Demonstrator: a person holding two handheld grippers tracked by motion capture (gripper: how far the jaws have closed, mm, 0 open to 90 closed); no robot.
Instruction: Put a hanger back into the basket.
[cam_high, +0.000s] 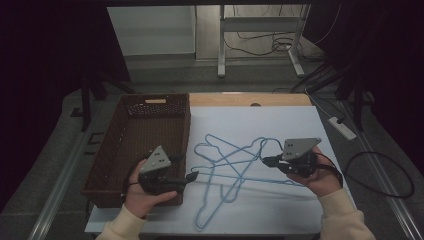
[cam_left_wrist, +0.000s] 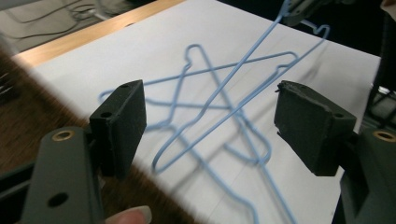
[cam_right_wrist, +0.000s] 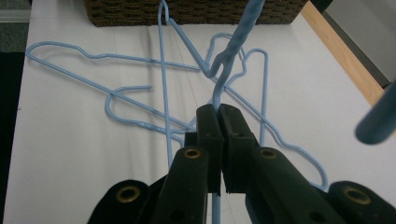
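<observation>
The right tongs (cam_right_wrist: 219, 112) are clenched on the wire of one light-blue hanger (cam_right_wrist: 233, 42), gripping it near the twisted neck below the hook, and in the left gripper view that hanger (cam_left_wrist: 243, 60) rises at a slant off the pile toward the right hand. The other blue hangers (cam_high: 225, 165) lie crossed over one another on the white sheet covering the tabletop (cam_high: 300, 125), just beside the brown woven basket (cam_high: 120, 145), which stands at the left with nothing visible inside it. The left tongs (cam_left_wrist: 210, 126) are released, their pads wide apart and empty, pointing across the basket's near corner toward the tangle. The step in hand looks like separating the lifted hanger from the rest so it can go into the basket. To do that well, the right hand should lift slowly and watch where the raised wire crosses the others, since a hook or shoulder notch may catch and drag a second hanger along. The free left tongs are best used to pin or pinch a lower hanger against the tabletop while the right draws its own clear, tilting it so the hook slides out rather than pulling straight up. Thin wire can twist in the pads, so a firm grip near the neck helps.
</observation>
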